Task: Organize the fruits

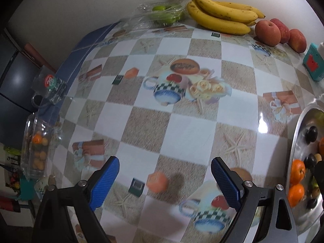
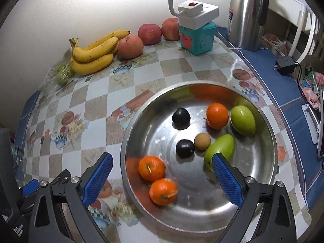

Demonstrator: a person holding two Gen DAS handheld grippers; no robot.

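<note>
A: While the right gripper [image 2: 162,178] hangs over the steel bowl [image 2: 269,133], what is its finger state?

B: Fingers spread wide, nothing between them. The bowl holds 3 oranges [image 2: 151,168], 2 green fruits [image 2: 242,119], 2 dark round fruits [image 2: 185,148] and 1 small tan fruit [image 2: 202,141]. 2 of the oranges touch each other near the bowl's front left wall.

A: And the left gripper [image 1: 165,182]?

B: Also wide, empty, above a bare part of the checkered tablecloth [image 1: 182,133], just left of the bowl.

A: Location of fruit outside the bowl?

B: Along the wall: a banana bunch [image 2: 95,52], then 3 reddish apples [image 2: 130,46] beside it. Green fruit in clear plastic wrap [image 1: 162,14] lies left of the bananas. A clear container of small orange fruit [image 1: 37,149] sits at the table's left edge.
</note>
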